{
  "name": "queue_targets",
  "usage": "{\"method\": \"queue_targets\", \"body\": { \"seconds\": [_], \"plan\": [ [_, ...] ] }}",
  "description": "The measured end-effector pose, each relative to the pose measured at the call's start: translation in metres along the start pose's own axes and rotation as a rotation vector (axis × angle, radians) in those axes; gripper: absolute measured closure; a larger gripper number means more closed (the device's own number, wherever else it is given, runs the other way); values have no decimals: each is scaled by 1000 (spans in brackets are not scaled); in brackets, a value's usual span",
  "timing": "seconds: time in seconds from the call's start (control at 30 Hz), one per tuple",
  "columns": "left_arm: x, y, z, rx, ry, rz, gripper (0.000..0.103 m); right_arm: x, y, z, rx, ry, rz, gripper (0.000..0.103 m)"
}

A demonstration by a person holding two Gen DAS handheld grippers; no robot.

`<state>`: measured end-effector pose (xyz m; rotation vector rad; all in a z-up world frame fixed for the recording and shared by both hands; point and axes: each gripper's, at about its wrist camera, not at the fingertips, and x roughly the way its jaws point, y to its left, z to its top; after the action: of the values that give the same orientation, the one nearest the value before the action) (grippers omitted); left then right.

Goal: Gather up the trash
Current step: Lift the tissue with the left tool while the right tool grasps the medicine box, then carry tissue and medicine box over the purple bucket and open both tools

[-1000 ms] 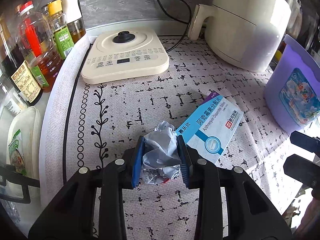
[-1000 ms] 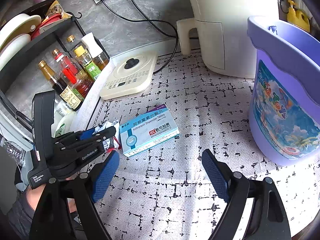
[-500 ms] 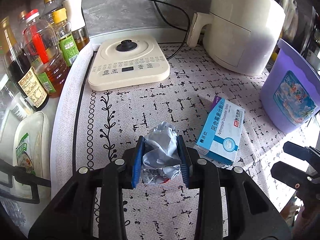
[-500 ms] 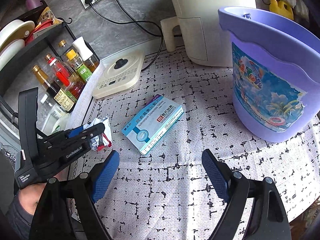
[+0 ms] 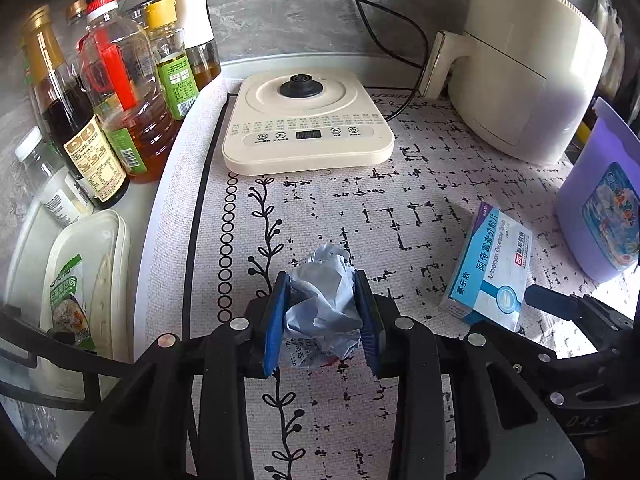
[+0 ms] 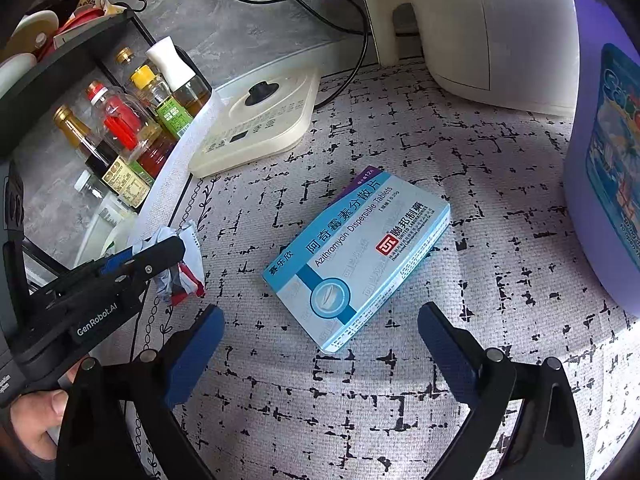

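Left gripper (image 5: 322,316) keeps its clamp on the crumpled paper (image 5: 320,304), held just over the mat (image 5: 400,216); right gripper (image 6: 320,344) has dropped toward the medicine box (image 6: 356,260), jaws opening wide and empty around its near end, bucket (image 6: 600,152) waiting at right – box looks next

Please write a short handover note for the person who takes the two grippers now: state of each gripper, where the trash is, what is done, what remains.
Left gripper: shut on the crumpled paper, held over the mat.
Right gripper: jaws opening, nothing between them, just short of the medicine box.
Medicine box: flat on the patterned mat, ungrasped.
Purple bucket: at the right, beside the box.
Done: paper picked up.
Left: probably grasp the box, then put both in the bucket.
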<state>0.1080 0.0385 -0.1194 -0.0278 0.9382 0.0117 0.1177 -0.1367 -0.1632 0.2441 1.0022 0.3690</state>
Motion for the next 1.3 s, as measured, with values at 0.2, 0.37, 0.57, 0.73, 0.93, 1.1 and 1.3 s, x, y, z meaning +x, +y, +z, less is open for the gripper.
{"method": "queue_targets", "body": {
  "seconds": [0.2, 0.37, 0.57, 0.73, 0.93, 1.1, 1.3],
  "plan": [
    [11, 7, 4, -15, 8, 24, 71, 17, 6, 11, -1, 9, -17, 8],
    [18, 11, 7, -27, 7, 33, 71, 26, 10, 20, -21, -1, -33, 7],
    [23, 16, 15, -35, -6, 49, 71, 31, 13, 27, -42, -8, -52, 7],
    [26, 17, 20, -40, -10, 61, 71, 32, 17, 26, -78, -13, -93, 9],
    [25, 14, 20, -39, -11, 71, 71, 26, 12, 22, -83, -39, -154, 31],
    [18, 7, 21, -30, -24, 64, 71, 13, 7, 20, -71, -58, -145, 35],
    [6, -1, 25, -20, -45, 42, 71, -11, 8, 22, -70, -91, -135, 35]
  ]
}}
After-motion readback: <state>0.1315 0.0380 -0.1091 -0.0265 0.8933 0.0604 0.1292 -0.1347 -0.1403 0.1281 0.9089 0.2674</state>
